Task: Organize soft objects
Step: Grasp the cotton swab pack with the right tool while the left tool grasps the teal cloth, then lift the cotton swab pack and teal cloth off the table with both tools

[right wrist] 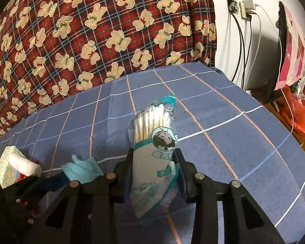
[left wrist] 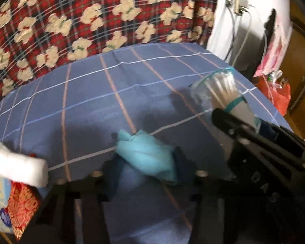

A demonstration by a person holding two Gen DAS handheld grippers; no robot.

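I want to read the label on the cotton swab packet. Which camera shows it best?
The right wrist view: the cotton swab packet sits centered and sharp in the right gripper. The left wrist view shows it blurred, at the right.

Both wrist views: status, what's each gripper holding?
Left gripper shut on light blue cloth. Right gripper shut on bag of cotton swabs, above blue checked bedsheet. White roll at left, nothing in the way.

The left claw (left wrist: 146, 162) pinches a light blue cloth (left wrist: 146, 158) above the blue checked bedsheet (left wrist: 87, 105).
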